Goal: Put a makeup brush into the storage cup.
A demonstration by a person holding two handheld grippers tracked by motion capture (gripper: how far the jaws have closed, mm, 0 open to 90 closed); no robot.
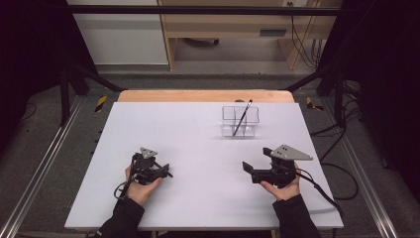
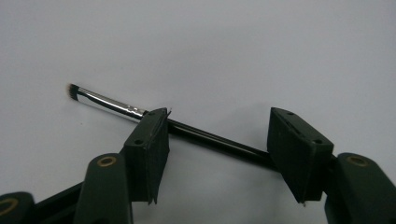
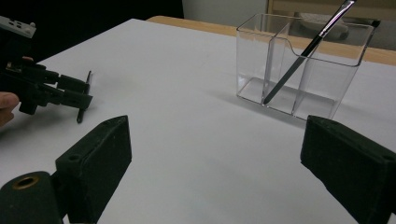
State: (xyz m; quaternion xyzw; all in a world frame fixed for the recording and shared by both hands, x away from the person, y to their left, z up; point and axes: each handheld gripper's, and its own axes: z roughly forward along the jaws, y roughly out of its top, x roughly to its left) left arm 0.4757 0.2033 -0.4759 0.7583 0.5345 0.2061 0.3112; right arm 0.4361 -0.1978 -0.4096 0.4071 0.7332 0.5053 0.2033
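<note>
**Brush pickup under way beside left hand-held gripper**

Inspected at the white desk. Left hand-held gripper found low over the desk surface, jaws part-way apart and straddling a thin makeup brush. Brush noted lying flat on the desk, black handle running between the two pads, metal ferrule and dark bristle tip projecting beyond one pad. Pads not seen pressing on the handle; gap visible on both sides. Right hand-held gripper found well to the right of the brush, jaws wide, nothing between them, aimed toward a clear divided organizer. Organizer located far from the brush, toward the desk's rear edge, with a second brush leaning in one compartment.

Judged step: grasping the loose brush. Next move judged to call for full closure on the handle, a clean lift, then carriage to the organizer. Risk judged: thin handle rolling or slipping between the pads.
</note>
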